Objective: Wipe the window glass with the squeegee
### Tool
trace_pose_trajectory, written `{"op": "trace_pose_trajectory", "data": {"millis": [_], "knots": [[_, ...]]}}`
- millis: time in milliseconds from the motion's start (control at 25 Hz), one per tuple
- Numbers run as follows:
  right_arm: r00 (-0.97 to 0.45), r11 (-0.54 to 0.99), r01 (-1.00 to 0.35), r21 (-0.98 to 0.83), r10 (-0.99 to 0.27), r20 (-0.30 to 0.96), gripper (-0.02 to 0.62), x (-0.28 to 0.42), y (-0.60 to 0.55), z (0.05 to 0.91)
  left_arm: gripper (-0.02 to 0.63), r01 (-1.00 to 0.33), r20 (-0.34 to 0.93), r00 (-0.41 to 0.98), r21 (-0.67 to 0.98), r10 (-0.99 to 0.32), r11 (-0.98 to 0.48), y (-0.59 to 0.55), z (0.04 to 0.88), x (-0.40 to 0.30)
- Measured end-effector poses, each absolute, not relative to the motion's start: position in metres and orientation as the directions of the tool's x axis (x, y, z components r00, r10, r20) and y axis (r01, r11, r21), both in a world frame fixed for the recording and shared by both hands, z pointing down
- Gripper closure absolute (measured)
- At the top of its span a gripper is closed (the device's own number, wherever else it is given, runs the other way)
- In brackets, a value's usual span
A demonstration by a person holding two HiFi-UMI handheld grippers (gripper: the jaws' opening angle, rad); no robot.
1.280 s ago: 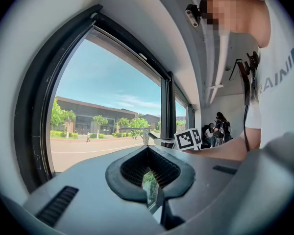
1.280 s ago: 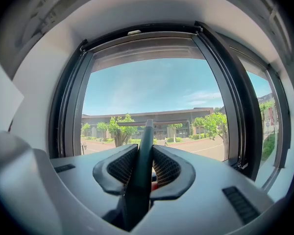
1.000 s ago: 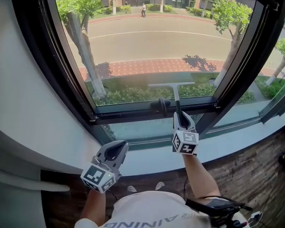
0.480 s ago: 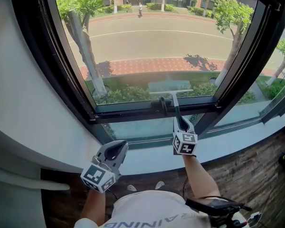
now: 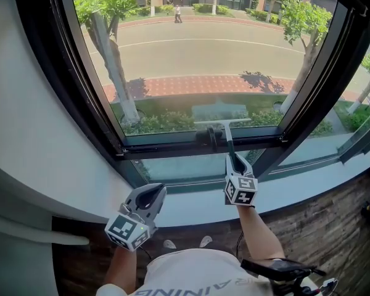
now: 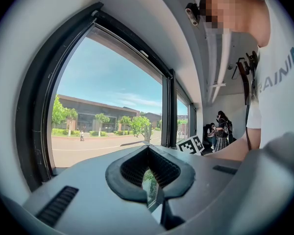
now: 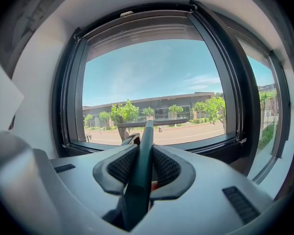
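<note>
The person's white shirt (image 5: 197, 279) filled the bottom edge of the head view, with dark wood floor (image 5: 320, 227) to its right. Both forearms reached up from there toward the window.

The left tool (image 5: 153, 193) hung at lower left, in front of the white sill (image 5: 191, 207) and well apart from the window. In its own view its jaws stood together, with nothing between them.

The right tool (image 5: 236, 161) sat higher, just right of centre, with its marker cube turned toward the camera. Its jaws were clamped on the dark green handle of the squeegee (image 5: 227, 135). In the right gripper view that handle filled the gap between the pads and rose straight ahead.

From the jaws the handle ran up across the black lower rail of the frame (image 5: 172, 145). The blade lay level across the bottom of the glass (image 5: 203, 60), just above that rail, at the middle of the picture. Whether the blade pressed on the pane or stood just off it, no view settled.

Beyond the glass came a green hedge (image 5: 166, 123) and a strip of red brick paving (image 5: 197, 85). Past those lay a wide road (image 5: 197, 48) edged by trees (image 5: 105, 17). A walker (image 5: 177, 14) was at the top of the frame.
</note>
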State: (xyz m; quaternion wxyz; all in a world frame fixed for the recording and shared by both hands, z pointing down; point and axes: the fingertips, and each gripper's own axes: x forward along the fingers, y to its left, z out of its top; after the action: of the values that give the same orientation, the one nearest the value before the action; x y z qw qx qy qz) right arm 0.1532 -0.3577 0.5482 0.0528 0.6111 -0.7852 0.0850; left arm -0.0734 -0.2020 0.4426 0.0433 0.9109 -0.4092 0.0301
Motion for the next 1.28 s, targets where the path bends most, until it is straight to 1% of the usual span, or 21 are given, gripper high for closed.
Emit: {"op": "trace_pose_trajectory", "data": {"millis": [400, 640, 760, 960, 1120, 1280], "knots": [[-0.269, 0.259, -0.958, -0.12, -0.96, 0.073, 0.496, 0.183, -0.325, 0.505, 0.589, -0.798, 0.118, 0.603, 0.075, -0.789, -0.598, -0.204, 0.461, -0.065], [-0.271, 0.257, -0.952, -0.169, -0.96, 0.065, 0.495, 0.207, -0.323, 0.504, 0.589, -0.835, 0.133, 0.55, 0.075, -0.825, -0.544, -0.198, 0.47, -0.064], [-0.259, 0.244, -0.952, -0.185, -0.964, 0.064, 0.495, 0.206, -0.32, 0.505, 0.589, -0.848, 0.132, 0.53, 0.079, -0.837, -0.524, -0.194, 0.474, -0.079], [-0.246, 0.236, -0.959, -0.16, -0.968, 0.047, 0.495, 0.174, -0.297, 0.492, 0.589, -0.846, 0.092, 0.533, 0.067, -0.841, -0.529, -0.181, 0.464, -0.116], [-0.204, 0.201, -0.967, -0.155, -0.979, 0.001, 0.495, 0.124, -0.272, 0.468, 0.589, -0.817, 0.074, 0.576, 0.079, -0.814, -0.571, -0.155, 0.457, -0.163], [-0.181, 0.181, -0.97, -0.163, -0.983, -0.015, 0.495, 0.073, -0.246, 0.457, 0.589, -0.771, 0.059, 0.637, 0.058, -0.769, -0.634, -0.133, 0.447, -0.199]]}}
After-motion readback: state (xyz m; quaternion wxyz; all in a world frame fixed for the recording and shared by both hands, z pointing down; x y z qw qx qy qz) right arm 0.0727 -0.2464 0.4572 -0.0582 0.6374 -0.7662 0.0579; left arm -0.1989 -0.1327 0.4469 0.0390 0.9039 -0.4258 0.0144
